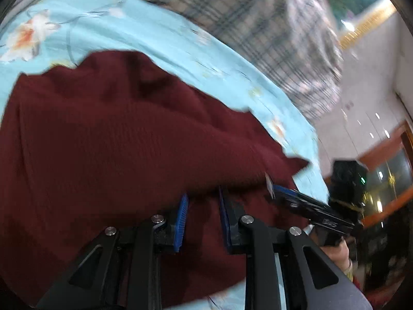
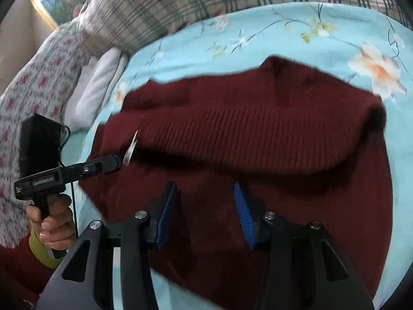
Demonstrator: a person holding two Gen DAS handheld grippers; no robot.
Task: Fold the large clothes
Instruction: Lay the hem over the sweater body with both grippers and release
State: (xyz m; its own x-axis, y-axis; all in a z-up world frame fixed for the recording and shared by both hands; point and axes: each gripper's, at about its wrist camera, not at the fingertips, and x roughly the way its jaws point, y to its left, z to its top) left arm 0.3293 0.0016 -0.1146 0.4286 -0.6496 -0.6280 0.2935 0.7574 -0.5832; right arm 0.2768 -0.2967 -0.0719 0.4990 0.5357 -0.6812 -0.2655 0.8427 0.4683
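A dark red ribbed knit sweater [image 1: 116,134] [image 2: 258,129] lies on a light blue flowered bed sheet [image 1: 144,33] [image 2: 258,33], with its upper part folded over toward me in a thick roll. My left gripper [image 1: 202,193] hovers over the sweater's near part, open, with nothing pressed between its blue pads. My right gripper [image 2: 204,184] stands wider open above the same cloth, also with nothing between its pads. Each gripper shows in the other's view, at the fold's edge beside a small white tag [image 2: 131,147]: the right gripper [image 1: 286,196] and the left gripper [image 2: 116,161], held by a hand [image 2: 55,227].
A plaid quilt [image 2: 180,2] [image 1: 258,25] is piled at the far side of the bed. A pink-flowered pillow [image 2: 33,85] and a white folded cloth [image 2: 95,87] lie beside it. A pale wall and wooden cabinet [image 1: 387,160] stand past the bed's edge.
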